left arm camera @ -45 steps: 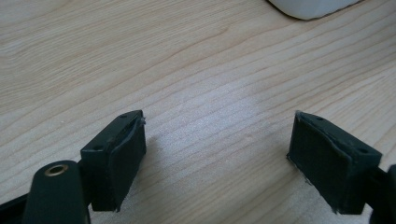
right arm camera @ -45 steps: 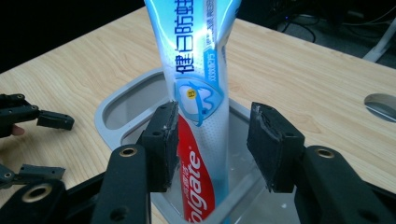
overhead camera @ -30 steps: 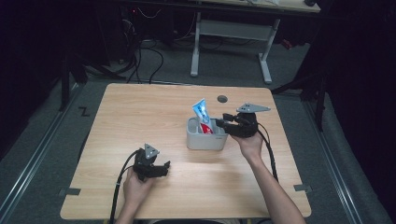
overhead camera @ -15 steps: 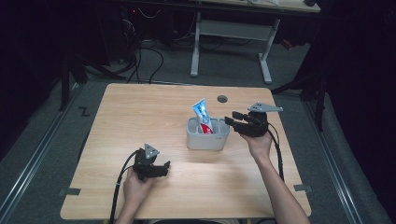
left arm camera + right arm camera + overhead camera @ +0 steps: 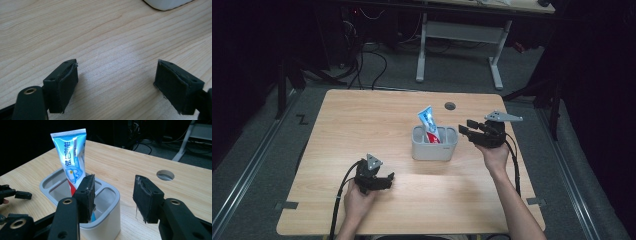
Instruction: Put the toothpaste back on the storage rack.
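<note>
1. Your right gripper (image 5: pixel 468 129) has its jaws spread with nothing between them, and it hangs just beside the right end of the grey plastic holder (image 5: pixel 434 149) with several compartments.
2. Your left gripper (image 5: pixel 384 181) also stands open and empty, low over the light wooden table (image 5: pixel 362 115) near the front edge, well apart from the holder.
3. Look at the blue and white toothpaste tube (image 5: pixel 427 121): it stands in a compartment of the holder, leaning a little, with its flat end up (the red lower part is inside).
4. I judge that the placing is done, because no pad touches the tube.
5. What remains, I think, is to draw your right hand clear.
</note>
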{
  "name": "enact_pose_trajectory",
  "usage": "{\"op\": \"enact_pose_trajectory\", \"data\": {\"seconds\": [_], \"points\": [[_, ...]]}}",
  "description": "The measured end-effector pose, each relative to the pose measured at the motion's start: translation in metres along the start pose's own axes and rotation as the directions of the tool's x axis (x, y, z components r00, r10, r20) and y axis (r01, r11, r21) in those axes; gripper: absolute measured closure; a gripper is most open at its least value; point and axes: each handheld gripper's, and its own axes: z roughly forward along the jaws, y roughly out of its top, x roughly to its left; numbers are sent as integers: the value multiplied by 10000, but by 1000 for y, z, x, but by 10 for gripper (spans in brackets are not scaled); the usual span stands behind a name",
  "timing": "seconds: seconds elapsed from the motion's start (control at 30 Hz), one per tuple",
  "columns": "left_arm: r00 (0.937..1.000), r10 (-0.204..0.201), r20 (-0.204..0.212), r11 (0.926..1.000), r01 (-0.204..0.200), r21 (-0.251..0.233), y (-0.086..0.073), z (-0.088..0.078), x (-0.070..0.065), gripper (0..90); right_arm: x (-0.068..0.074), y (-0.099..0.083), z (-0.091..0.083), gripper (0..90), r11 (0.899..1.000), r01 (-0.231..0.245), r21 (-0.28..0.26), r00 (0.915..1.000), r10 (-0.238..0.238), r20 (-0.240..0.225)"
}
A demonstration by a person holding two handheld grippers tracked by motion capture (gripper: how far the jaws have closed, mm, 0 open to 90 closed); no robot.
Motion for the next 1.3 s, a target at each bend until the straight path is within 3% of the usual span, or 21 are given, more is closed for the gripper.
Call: {"op": "enact_pose_trajectory", "data": {"seconds": [0.83,1.3], "points": [[10000,13,-6,10000,-13,-2,0,0,0,192,-15,-17,-28,520,9997,-262,1,9991,262,344],[10000,9,-5,10000,-9,-1,0,0,0,192,-20,-29,-34,520,9990,-428,118,9979,422,482]]}}
